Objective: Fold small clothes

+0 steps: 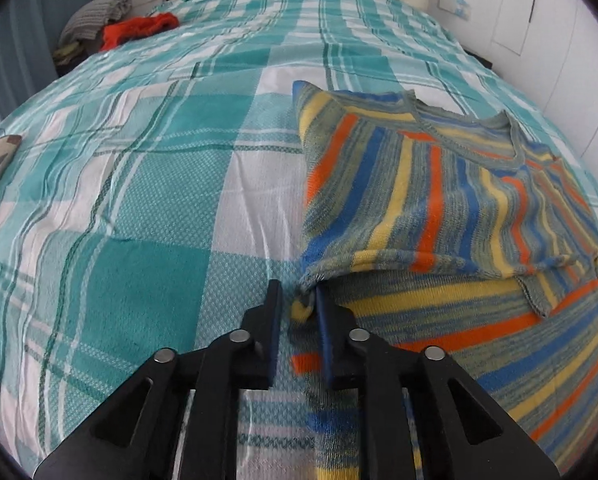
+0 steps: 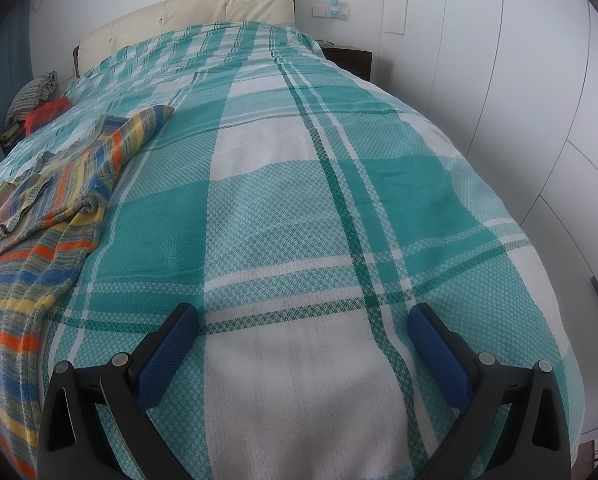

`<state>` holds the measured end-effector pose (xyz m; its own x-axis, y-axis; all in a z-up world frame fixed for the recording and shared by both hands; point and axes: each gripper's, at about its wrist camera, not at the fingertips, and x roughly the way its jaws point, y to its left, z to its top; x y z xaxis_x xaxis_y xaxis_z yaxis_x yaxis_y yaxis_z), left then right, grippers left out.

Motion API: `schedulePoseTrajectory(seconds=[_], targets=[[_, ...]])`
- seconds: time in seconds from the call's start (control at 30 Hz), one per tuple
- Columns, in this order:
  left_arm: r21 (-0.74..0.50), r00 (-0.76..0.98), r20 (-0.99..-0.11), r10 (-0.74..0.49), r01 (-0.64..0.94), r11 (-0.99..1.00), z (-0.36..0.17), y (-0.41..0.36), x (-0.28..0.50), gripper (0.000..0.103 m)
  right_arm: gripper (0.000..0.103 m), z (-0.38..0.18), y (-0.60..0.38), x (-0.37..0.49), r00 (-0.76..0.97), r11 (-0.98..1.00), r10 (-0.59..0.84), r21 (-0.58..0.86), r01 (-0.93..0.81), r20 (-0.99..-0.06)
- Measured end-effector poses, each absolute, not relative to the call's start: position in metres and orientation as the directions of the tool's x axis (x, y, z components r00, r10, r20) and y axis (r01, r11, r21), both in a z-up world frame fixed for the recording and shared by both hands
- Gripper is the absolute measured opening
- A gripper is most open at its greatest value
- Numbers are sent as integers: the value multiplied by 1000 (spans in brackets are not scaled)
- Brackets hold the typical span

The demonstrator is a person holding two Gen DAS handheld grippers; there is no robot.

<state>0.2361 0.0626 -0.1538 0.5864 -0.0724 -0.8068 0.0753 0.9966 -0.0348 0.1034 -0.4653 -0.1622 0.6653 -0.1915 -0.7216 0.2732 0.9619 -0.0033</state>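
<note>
A striped knit sweater (image 1: pixel 439 208) in blue, yellow, orange and grey lies partly folded on the teal plaid bedspread (image 1: pixel 147 184). My left gripper (image 1: pixel 297 296) is at the sweater's left edge, its jaws a narrow gap apart with a fold of the knit between them. In the right wrist view the sweater (image 2: pixel 55 184) lies at the far left. My right gripper (image 2: pixel 303 320) is wide open and empty above the bare bedspread (image 2: pixel 299 200), well right of the sweater.
A red garment (image 1: pixel 139 30) and a grey knit pile (image 1: pixel 95 16) lie at the bed's far left corner. A cream headboard (image 2: pixel 187 16) stands at the far end. White wardrobe doors (image 2: pixel 539 100) run along the right. A dark nightstand (image 2: pixel 349 58) stands beside the headboard.
</note>
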Motion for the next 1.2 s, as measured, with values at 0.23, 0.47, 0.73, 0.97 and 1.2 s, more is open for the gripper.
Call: schedulePoseTrajectory(seconds=[0.23, 0.47, 0.73, 0.97, 1.2], targets=[[-171, 662, -728, -179, 77, 982, -109, 100, 222, 78, 103, -162, -465, 103, 665, 962, -193, -5, 273, -722], [-354, 499, -796, -343, 77, 932, -112, 87, 340, 77, 103, -162, -466, 104, 663, 962, -195, -8, 274, -723], [-126, 543, -832, -115, 17, 992, -138, 65, 346, 3, 103, -163, -466, 105, 660, 962, -197, -11, 275, -725], [-108, 550, -829, -101, 19, 994, -128, 78, 328, 67, 103, -163, -466, 105, 660, 961, -198, -13, 275, -725], [82, 634, -771, -63, 197, 977, -120, 32, 274, 100, 103, -163, -466, 105, 659, 961, -200, -15, 275, -725]])
